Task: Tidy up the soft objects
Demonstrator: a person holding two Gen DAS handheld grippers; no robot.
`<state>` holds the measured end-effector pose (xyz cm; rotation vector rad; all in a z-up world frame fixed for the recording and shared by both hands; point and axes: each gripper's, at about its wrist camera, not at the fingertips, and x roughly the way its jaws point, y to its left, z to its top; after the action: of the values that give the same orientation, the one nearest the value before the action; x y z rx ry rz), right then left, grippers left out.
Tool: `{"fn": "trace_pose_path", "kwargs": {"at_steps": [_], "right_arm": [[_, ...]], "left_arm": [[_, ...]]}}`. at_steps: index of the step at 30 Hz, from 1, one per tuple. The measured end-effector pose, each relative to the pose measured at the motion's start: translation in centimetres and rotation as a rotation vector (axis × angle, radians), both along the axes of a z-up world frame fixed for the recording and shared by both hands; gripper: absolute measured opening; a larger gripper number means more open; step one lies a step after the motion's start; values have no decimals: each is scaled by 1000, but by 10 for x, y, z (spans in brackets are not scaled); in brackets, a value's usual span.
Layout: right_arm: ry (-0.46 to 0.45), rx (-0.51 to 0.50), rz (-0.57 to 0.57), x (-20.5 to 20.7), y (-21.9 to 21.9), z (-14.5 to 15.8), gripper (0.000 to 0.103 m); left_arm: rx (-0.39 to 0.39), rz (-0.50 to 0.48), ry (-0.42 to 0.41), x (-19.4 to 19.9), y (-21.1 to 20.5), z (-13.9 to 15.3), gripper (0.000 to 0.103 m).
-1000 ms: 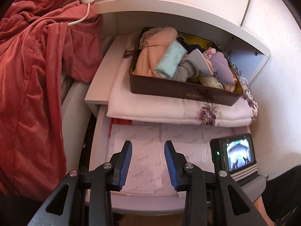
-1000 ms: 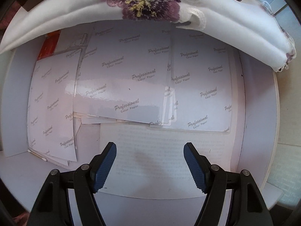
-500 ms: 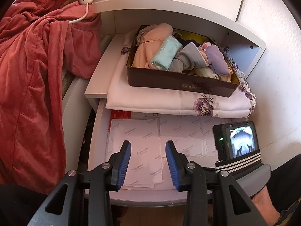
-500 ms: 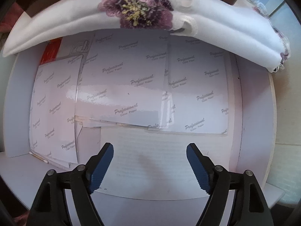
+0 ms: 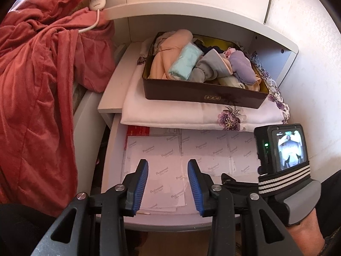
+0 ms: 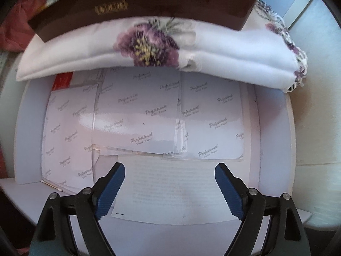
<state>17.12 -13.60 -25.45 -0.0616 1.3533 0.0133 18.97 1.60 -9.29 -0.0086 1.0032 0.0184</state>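
Beyond both tongs (image 5: 168,171), box of clothes (image 5: 204,95).

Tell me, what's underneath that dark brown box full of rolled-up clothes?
The brown box sits on a folded white cloth with purple flowers, which lies on a white shelf. What is beneath the cloth's middle is covered.
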Motion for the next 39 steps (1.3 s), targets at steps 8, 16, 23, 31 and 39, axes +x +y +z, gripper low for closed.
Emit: {"fn": "trace_pose_path", "kwargs": {"at_steps": [8,16,23,31,39], "right_arm": [[-94,0,5,-8,6,40,96],[-281,46,-19,-32,8,111,102],[-468,77,-92,-62,-9,197,103],[-639,81,-133,-106,-20,295,103],[-751,83,-148,-149,-21,348,103]], "left_arm": [[18,32,-93,-12,4,25,38],[-3,80,-212,-38,14,74,38],[-19,53,-335,-62,7,130,38],[-36,30,-510,-100,0,205,73],[-21,21,-608,-137,-9,255,82]]}}
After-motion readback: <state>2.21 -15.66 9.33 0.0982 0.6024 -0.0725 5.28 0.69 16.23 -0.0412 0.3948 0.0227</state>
